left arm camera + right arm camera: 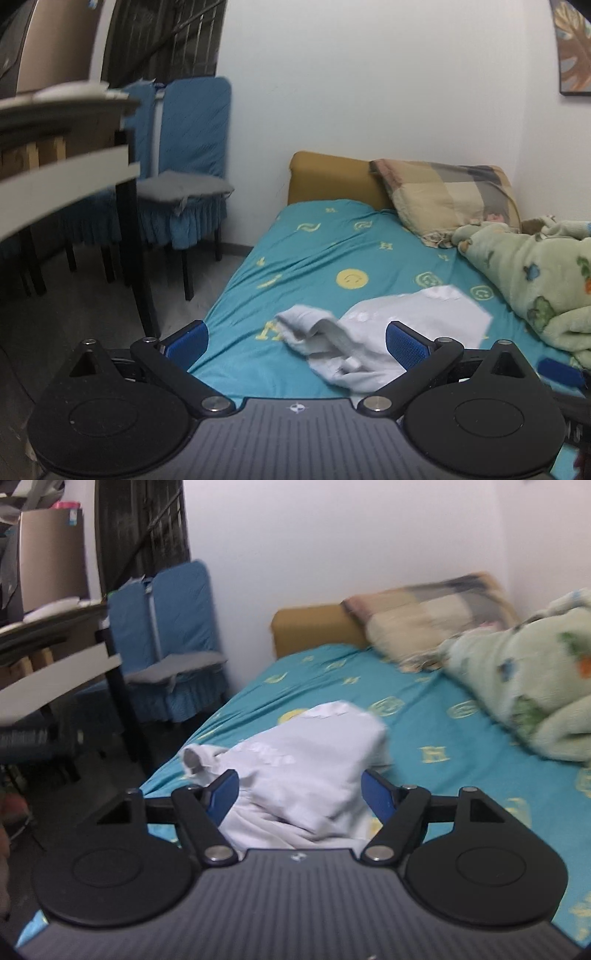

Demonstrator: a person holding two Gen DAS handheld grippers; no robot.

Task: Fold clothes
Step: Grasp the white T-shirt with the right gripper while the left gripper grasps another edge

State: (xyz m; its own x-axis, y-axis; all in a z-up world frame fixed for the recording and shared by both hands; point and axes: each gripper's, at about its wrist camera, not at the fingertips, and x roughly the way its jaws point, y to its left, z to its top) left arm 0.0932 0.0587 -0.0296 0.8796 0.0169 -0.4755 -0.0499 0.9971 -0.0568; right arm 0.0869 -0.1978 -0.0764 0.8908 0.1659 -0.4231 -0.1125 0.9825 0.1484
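In the left wrist view, the left hand-held gripper (297, 341) is hovering low over the near edge of the bed (314, 243) with its blue pads spread wide and nothing between them; the white garment (373, 332) is lying crumpled on the teal sheet, one sleeve (306, 326) twisted out toward the left pad and the body reaching away toward the green blanket (535, 280). From this side, the judgement is that a good fold is depending on catching a single clean edge, a cuff or a hem corner, rather than a bunched handful, so the pads should be closing on one layer where the cloth is lying flattest. In the right wrist view, the right hand-held gripper (299, 794) is also standing wide apart and holding nothing, with the garment (306, 771) mounded right between and beyond its pads, the sleeve opening (194, 758) poking up at the left. The heap is looking partly doubled over, so it could be either a shirt waiting to be spread or one midway through folding; the pictures are not settling which. Either way, the cloth is soft and is likely to drag the loose sheet with it, so lifting slightly before pulling, and keeping both grippers level with each other, is looking wise. The image is blurring at the garment's far edge.
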